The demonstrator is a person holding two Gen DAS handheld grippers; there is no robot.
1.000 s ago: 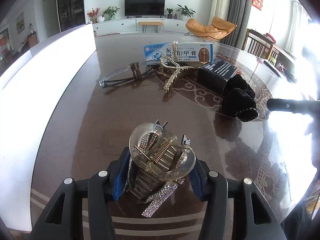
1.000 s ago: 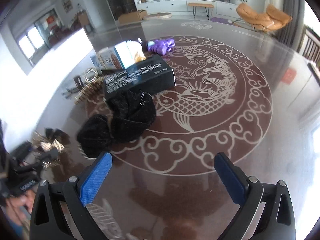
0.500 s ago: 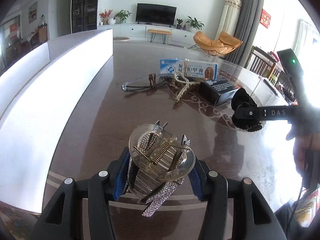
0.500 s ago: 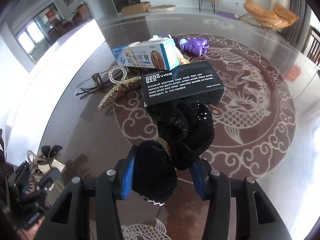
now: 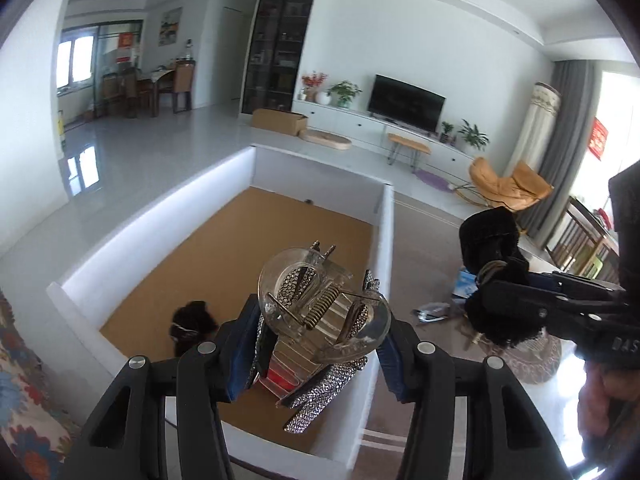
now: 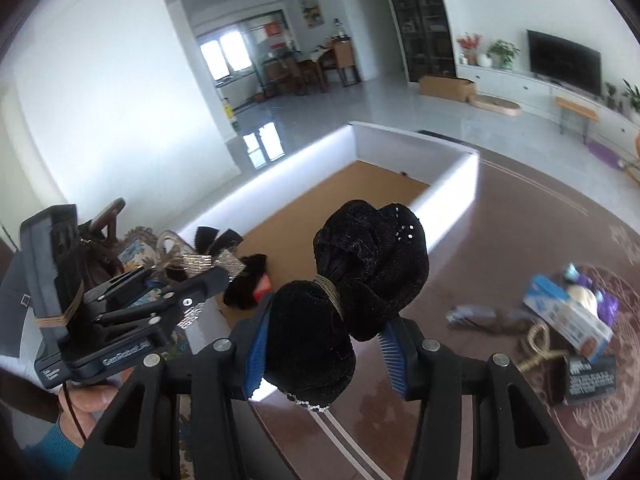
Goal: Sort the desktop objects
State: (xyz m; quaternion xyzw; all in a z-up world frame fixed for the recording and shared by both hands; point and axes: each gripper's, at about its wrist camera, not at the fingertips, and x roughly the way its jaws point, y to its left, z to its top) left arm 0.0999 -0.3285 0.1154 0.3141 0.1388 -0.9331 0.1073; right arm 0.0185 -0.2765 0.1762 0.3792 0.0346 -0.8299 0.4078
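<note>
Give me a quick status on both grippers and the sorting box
Left gripper shut on clear rhinestone hair claw, over white cardboard-floored box. Right gripper clamps black velvet scrunchie, short of box. Dark hairpiece already inside; nothing blocking.

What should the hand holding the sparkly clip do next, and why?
Probably open the left gripper and drop the rhinestone hair clip. It already hangs over the white box, whose brown floor shows beneath it with another dark hair accessory inside.
</note>
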